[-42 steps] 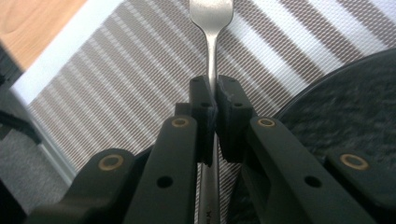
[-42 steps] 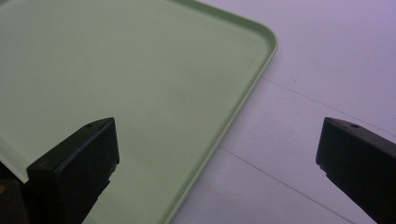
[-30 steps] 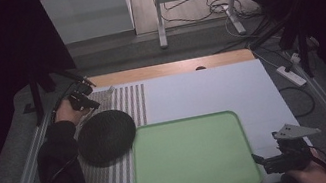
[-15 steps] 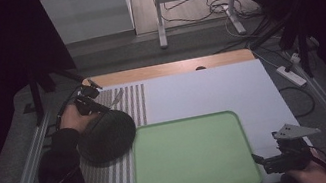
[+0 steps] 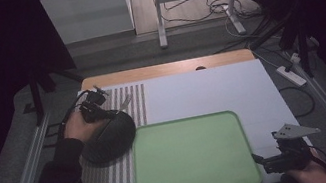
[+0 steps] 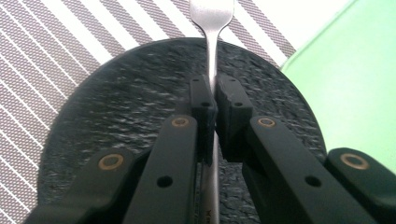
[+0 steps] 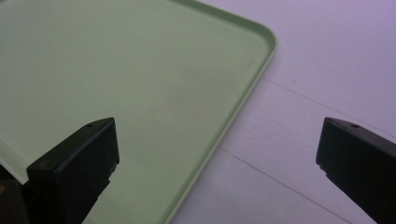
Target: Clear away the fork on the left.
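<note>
My left gripper (image 6: pixel 215 95) is shut on the handle of a silver fork (image 6: pixel 211 28), whose tines point away over the far rim of a round black slate plate (image 6: pixel 116 116). From above, the left gripper (image 5: pixel 96 109) hovers at the plate's (image 5: pixel 109 140) far edge, and the fork (image 5: pixel 124 102) sticks out toward the right. A green tray (image 5: pixel 193 157) lies just right of the plate. My right gripper (image 5: pixel 266 160) rests at the tray's front right corner. Its jaws stand wide open around the tray's rim (image 7: pixel 243 88), with nothing gripped.
The plate sits on a grey and white striped mat (image 5: pixel 129 100) at the left of the white table top (image 5: pixel 211 90). A wooden strip (image 5: pixel 167 69) runs along the table's far edge. Cables and a power strip (image 5: pixel 292 74) lie on the floor at the right.
My left hand has carried the fork from the mat's far left corner rightward and nearer, to over the plate's far edge. The right gripper has stayed where it was.
</note>
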A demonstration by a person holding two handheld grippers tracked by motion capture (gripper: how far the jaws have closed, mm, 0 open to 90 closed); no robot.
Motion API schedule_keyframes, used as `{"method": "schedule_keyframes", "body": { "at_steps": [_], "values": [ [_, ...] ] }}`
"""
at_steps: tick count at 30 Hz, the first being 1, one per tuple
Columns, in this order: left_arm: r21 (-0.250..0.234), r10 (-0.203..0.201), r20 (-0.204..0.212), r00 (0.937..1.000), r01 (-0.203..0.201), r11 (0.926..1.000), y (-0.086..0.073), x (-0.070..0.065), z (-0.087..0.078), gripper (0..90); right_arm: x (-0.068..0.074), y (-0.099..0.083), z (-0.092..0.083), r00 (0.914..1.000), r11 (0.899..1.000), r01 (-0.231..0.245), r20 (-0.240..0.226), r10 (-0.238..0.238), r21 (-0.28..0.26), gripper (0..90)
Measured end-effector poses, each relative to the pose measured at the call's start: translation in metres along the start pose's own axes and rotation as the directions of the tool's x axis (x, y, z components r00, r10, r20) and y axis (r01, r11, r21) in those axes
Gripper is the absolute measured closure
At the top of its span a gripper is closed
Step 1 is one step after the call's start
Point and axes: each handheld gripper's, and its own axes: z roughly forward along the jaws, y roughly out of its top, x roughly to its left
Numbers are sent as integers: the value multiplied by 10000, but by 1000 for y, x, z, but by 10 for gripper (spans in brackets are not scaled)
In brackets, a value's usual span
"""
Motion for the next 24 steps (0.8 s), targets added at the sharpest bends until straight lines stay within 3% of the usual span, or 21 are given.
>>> {"method": "schedule_keyframes", "body": {
  "at_steps": [15, 24],
  "values": [
    [-27, 516, 254, 9983, -515, 9987, -8, -52, 3, 847, 0, 0, 0, 10000, 10000, -25, -47, 25, 4, 0],
    [32, 543, 488, 9973, -546, 9985, -19, -75, 11, 846, -1, 0, 0, 10000, 10000, -40, -42, 40, 18, 0]
  ]
}}
